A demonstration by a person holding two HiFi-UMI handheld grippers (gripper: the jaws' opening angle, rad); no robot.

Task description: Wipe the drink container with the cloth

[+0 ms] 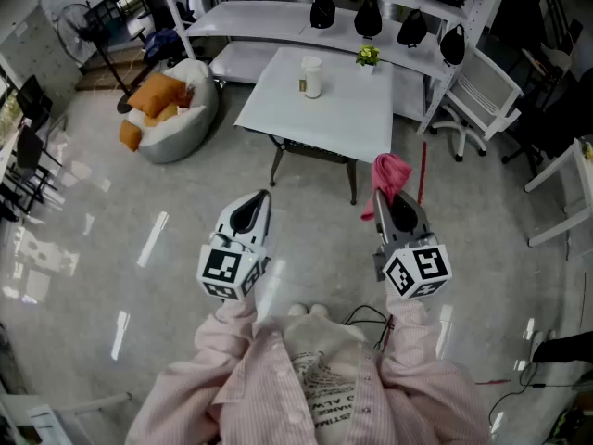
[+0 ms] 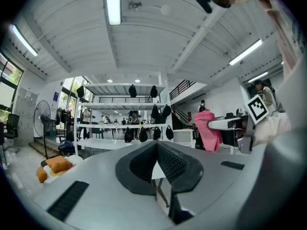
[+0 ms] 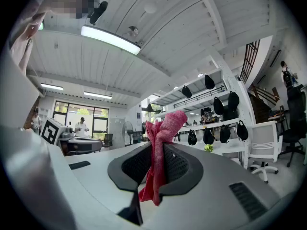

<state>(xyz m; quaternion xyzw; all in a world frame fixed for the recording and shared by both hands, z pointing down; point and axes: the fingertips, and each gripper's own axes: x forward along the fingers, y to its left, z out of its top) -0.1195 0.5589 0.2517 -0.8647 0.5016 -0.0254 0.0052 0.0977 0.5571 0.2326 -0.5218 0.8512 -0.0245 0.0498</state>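
Left gripper [image 2: 157, 150] has its jaws pressed together, nothing in between. Straight ahead there's a white shelf rack [image 2: 120, 126] with black bags [image 2: 143, 135] hanging off it. Fan [image 2: 42, 116] stands off to the left, orange cushions [image 2: 56, 166] down low. On the right, a pink cloth [image 2: 209, 131] hangs from the right gripper [image 2: 216, 124].

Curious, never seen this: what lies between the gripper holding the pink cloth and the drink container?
In the head view, only shiny floor and bare white tabletop separate the right gripper, clamped on the pink cloth, from the drink container.
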